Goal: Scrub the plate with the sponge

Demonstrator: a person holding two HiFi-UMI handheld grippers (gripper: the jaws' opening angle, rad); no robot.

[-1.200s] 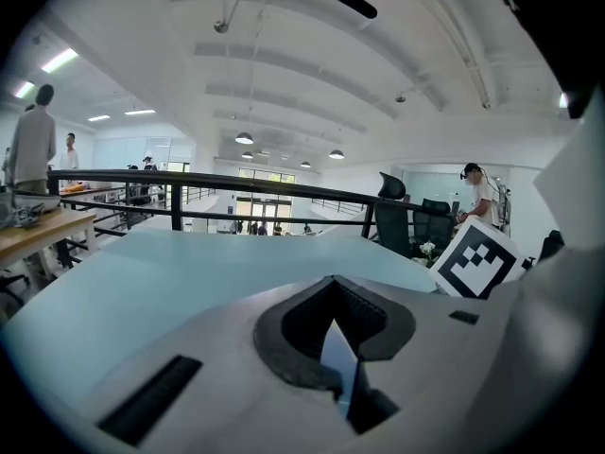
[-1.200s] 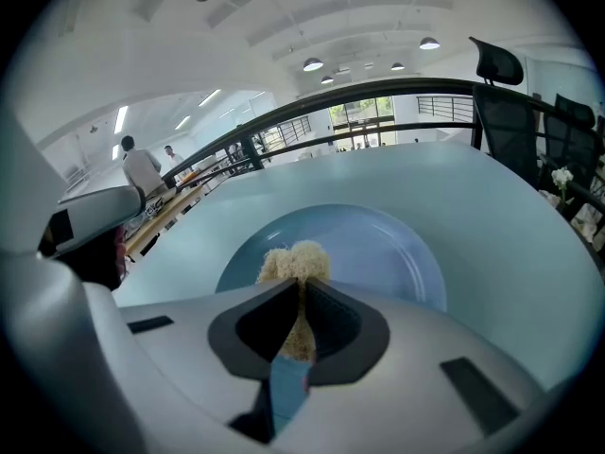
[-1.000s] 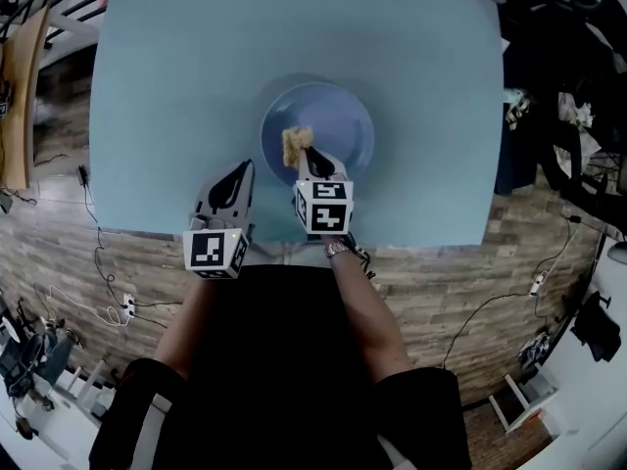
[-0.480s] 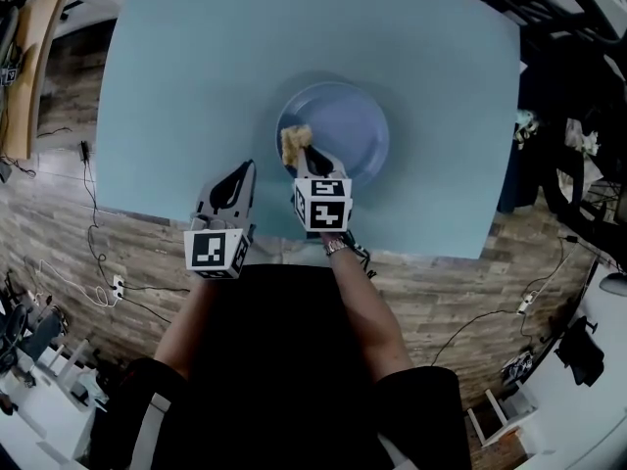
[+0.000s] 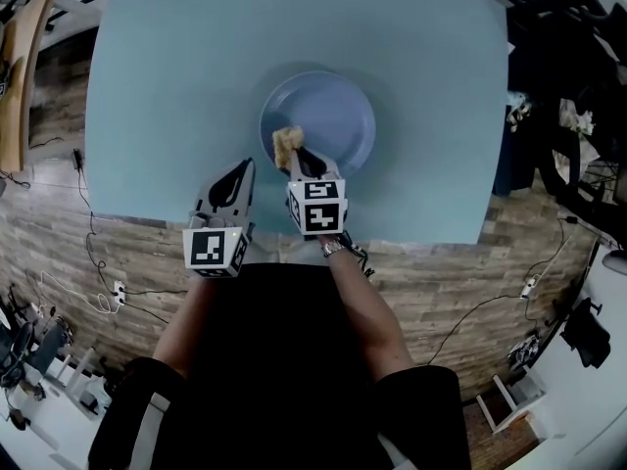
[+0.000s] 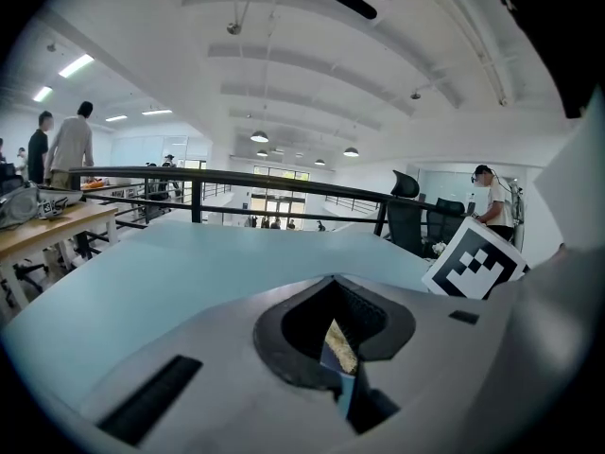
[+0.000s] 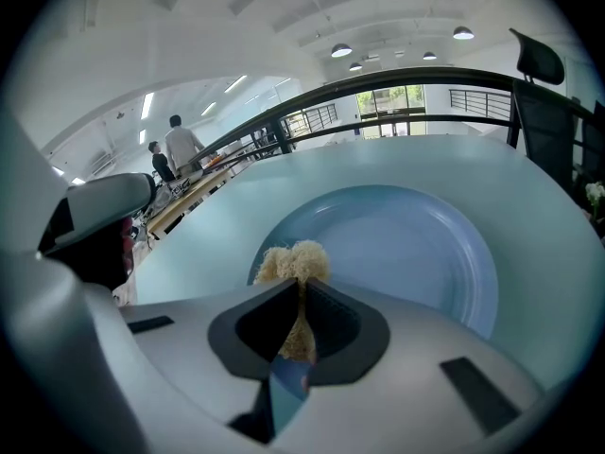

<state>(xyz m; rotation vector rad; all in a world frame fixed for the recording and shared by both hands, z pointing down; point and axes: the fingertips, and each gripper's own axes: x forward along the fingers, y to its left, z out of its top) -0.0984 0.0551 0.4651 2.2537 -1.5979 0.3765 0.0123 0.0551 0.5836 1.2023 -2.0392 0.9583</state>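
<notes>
Bearing the plate (image 5: 338, 116), pale blue table (image 5: 176, 86) over plank floor (image 5: 490, 272).

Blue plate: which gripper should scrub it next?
Right. The right gripper is shut on the tan sponge at the rim of the round blue plate; the left gripper is shut, empty, beside it.

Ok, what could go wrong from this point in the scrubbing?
Nothing steadies the plate: the left gripper is shut, off to its side, so scrubbing may shove it around. The sponge sits at the plate's near-left rim, so a stroke could slip onto the table. Only a small tuft sticks out past the jaws of the right gripper, which might scrape the plate.
</notes>
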